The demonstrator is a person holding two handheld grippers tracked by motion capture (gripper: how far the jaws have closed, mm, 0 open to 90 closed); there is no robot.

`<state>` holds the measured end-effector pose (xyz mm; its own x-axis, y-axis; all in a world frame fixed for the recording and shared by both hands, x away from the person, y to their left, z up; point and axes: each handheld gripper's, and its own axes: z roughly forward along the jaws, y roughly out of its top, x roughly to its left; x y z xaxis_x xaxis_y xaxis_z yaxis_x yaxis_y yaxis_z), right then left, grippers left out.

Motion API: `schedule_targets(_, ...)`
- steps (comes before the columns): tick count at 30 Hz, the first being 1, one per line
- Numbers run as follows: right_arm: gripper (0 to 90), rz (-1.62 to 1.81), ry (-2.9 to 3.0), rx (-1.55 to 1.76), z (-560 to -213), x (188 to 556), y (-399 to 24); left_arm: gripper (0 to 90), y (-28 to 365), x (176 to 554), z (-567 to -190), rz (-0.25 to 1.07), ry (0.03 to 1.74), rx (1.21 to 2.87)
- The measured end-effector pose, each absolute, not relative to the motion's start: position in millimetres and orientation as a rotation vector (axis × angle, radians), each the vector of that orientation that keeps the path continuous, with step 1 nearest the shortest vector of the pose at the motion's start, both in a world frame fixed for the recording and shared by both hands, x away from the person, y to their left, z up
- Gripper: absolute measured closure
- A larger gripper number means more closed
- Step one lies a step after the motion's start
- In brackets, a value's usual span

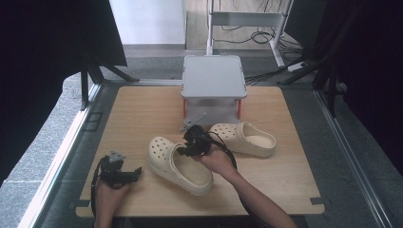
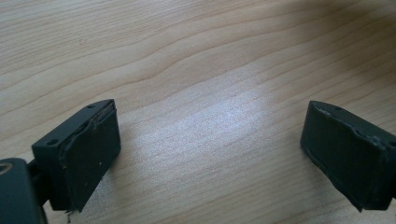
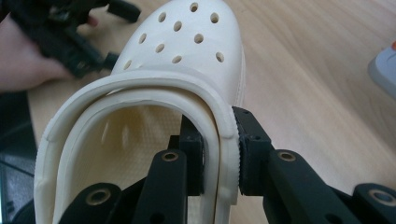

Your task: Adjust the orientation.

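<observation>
The right gripper has its jaws clamped on the clog wall near the table's front; that soft rim could slip out. The left gripper jaws are open, empty.

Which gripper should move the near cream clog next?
Right. The right gripper already clamps the cream perforated foam clog by its side wall; the left gripper sits open over bare wooden tabletop.

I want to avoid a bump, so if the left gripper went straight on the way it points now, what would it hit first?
Probably the nearer cream clog: the left gripper lies low on the table with open, empty jaws aimed toward it. Depth is unclear.
</observation>
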<state>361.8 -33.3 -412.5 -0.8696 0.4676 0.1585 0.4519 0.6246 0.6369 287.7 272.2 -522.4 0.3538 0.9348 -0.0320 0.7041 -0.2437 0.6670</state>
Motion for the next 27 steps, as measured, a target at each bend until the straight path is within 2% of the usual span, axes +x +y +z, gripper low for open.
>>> schedule_targets(12, 75.8, 1.075, 2.823, 0.812, -435.4, 321.4, -62.1, 4.9, 271.9, 287.5, -522.3, 0.503, 1.424, 2.026)
schedule_targets(22, 73.6, 1.071, 2.802, 0.791, -453.6, 311.1, -82.2, 5.0, 271.7, 287.4, -522.5, 0.505, 1.423, 2.024)
schedule_targets(24, 69.1, 1.084, 2.814, 0.771, -453.5, 312.1, -83.2, 5.0, 271.8, 287.4, -522.4, 0.505, 1.423, 2.025)
schedule_targets(27, 53.8, 1.109, 2.84, 0.722, -449.6, 312.9, -84.8, 5.0, 271.8, 287.4, -522.4, 0.505, 1.423, 2.025)
